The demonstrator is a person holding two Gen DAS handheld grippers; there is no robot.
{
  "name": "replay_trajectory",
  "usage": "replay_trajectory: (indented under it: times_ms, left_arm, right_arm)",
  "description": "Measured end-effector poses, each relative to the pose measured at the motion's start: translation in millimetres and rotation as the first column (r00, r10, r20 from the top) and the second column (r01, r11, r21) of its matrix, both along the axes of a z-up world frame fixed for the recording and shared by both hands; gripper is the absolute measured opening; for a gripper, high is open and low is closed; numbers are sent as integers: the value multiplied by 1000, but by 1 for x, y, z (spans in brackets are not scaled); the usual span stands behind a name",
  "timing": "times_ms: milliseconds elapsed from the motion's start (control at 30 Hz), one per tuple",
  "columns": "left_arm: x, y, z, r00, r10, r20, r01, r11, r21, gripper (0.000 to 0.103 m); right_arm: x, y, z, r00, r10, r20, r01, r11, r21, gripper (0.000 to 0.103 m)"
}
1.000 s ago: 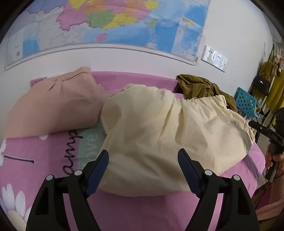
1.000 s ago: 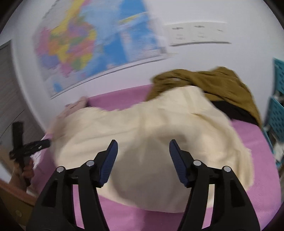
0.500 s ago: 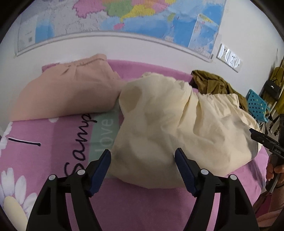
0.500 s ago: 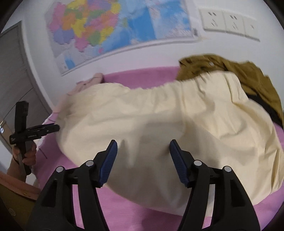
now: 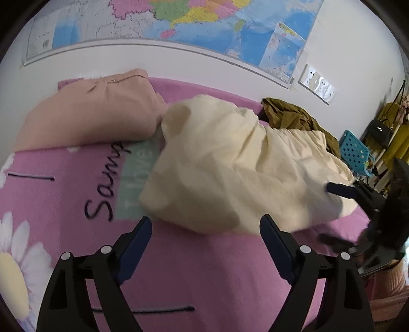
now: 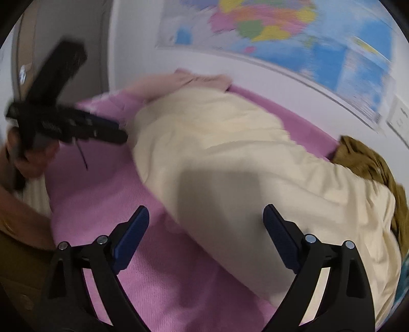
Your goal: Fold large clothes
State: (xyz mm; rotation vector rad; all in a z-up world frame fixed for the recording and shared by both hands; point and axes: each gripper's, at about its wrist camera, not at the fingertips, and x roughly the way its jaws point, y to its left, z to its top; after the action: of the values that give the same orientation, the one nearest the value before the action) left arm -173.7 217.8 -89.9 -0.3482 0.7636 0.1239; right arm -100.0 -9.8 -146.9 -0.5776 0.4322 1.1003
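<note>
Jaws of both the left gripper point(image 5: 205, 228) and right gripper point(image 6: 206, 219) just wider, nothing between them.

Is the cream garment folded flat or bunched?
Bunched: the cream garment lies in a rumpled, puffy heap with uneven creases on the pink bedspread.

Even, soft indoor light with no glare fills both fisheye views, whose edges bend the wall map point(image 5: 204, 23) into a curve and fade to black corners, while soft shadows fall on the cream garment point(image 6: 230, 184) and motion blur smears the whole right wrist view.
</note>
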Motion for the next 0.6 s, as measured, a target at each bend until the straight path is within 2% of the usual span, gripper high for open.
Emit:
replay_trajectory:
  times_ms: [100,133,233,400,500,533,600]
  left_arm:
    - [-5,-7,-6,999,-34,0,34,998,-61,83]
    - [-4,-8,-9,999,-49,0,49,995,-81,84]
    - [0,-13,-14,997,-77,8,77,989,-125,84]
    - [21,-15,-27,991,-131,26,133,949,-287,84]
    - [29,-15,-28,992,-116,54,127,939,-319,84]
    - [30,-12,-26,990,-100,103,131,925,-356,84]
    - [33,-8,-23,987,-83,136,132,904,-408,84]
  right_arm:
    - [-8,15,-14,989,2,148,11,997,-83,91]
    - [-8,18,-17,985,1,173,15,995,-95,90]
    - [2,22,-21,980,-22,199,42,994,-100,77]
    - [20,17,-7,995,-47,92,51,998,-38,58]
    - [23,11,6,996,-68,51,67,998,18,55]
    - [26,9,10,997,-69,25,68,997,31,55]
    - [31,7,12,998,-69,-13,69,997,42,55]
